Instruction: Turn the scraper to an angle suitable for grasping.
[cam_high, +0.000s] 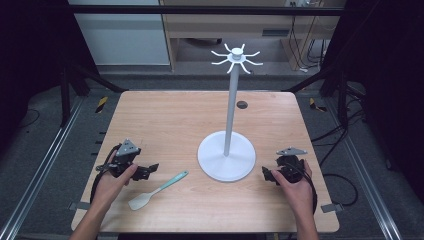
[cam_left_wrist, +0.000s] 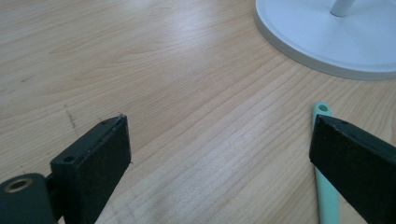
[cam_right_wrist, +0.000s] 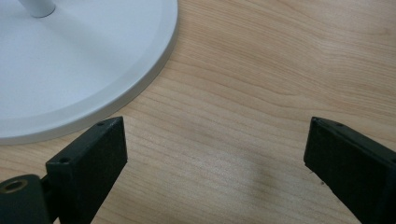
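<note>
A mint-green spatula (cam_high: 159, 190) lies flat on the wooden table, its pale blade toward the front edge and its handle pointing toward the stand. A white stand (cam_high: 227, 152) rises from a round base (cam_high: 215, 162) on a tall pole to a crown of hooks (cam_high: 235, 57). My left gripper (cam_high: 145, 171) rests on the table just left of the spatula, jaws open and empty. In the left gripper view the spatula handle (cam_left_wrist: 324, 186) runs beside the right jaw. My right gripper (cam_high: 268, 175) sits right of the base, open and empty, with the base's rim (cam_right_wrist: 140, 88) ahead on the left.
The table (cam_high: 165, 120) has a small dark hole (cam_high: 242, 104) near its far edge. Black frame rails and cables run on the floor at both sides. A pale cabinet stands beyond the table.
</note>
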